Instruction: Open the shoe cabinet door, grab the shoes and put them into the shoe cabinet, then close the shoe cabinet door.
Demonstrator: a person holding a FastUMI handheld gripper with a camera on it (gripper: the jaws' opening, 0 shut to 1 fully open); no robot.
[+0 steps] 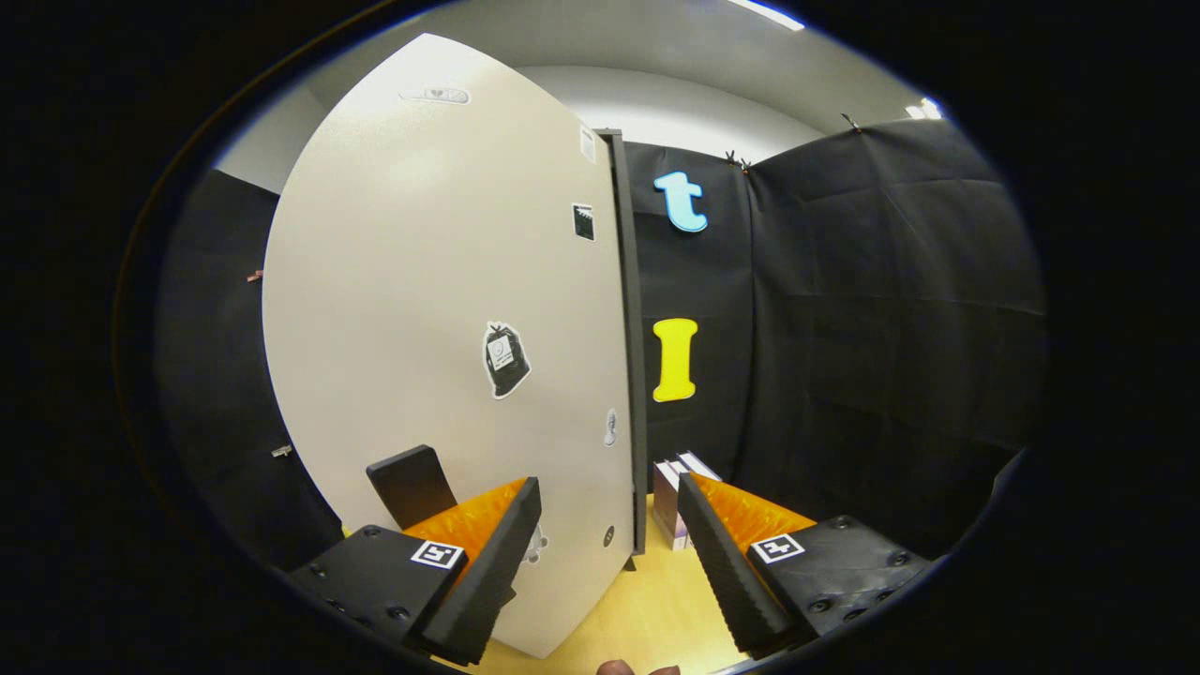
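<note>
Door: the shoe cabinet door (450, 309) stands just ahead of your fingers, a tall pale flat panel with its dark free edge (630, 356) running upright between them and a little beyond
Handling: you should expect a stiff, rigid board that swings on hinges; light to push, smooth-faced, so the fingers may slip on the flat
Where to hold: take it by the dark free edge or the dark handle block (411, 483) low on the face, just beyond your left finger; I can't be sure that block is a handle
Claw: your gripper (609, 539) is spread wide, holding nothing, the door's lower corner lying in the gap
Stickers: a dark bag-shaped sticker (504, 360) sits mid-face, smaller ones nearer the edge
Beyond: a small box (673, 497) stands on the yellow floor (647, 609) past the door's edge, beside your right finger
Shoes: look elsewhere for them
</note>
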